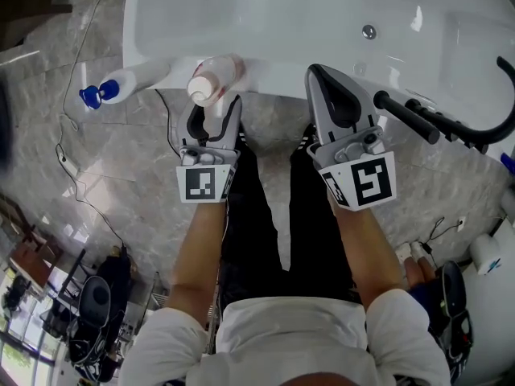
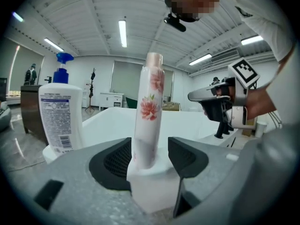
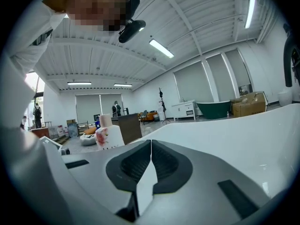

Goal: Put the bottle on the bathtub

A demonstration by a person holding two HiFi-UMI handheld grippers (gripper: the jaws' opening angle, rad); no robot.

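A slim white bottle with pink flowers [image 1: 211, 80] stands upright on the near rim of the white bathtub [image 1: 273, 75]. My left gripper [image 1: 214, 107] is open around it. In the left gripper view the bottle [image 2: 149, 111] rests close to the left pad, with a small gap to the right pad. My right gripper [image 1: 318, 75] hovers over the rim to the right of the bottle, shut with nothing in it. The right gripper view shows its jaws [image 3: 150, 146] pressed together and the bottle [image 3: 107, 134] off to the left.
A white pump bottle with a blue pump [image 1: 113, 92] stands on the tub's left corner, close to the left of the flower bottle [image 2: 60, 114]. A black shower handle [image 1: 410, 119] lies on the rim at right. Cables [image 1: 80, 175] run over the marble floor.
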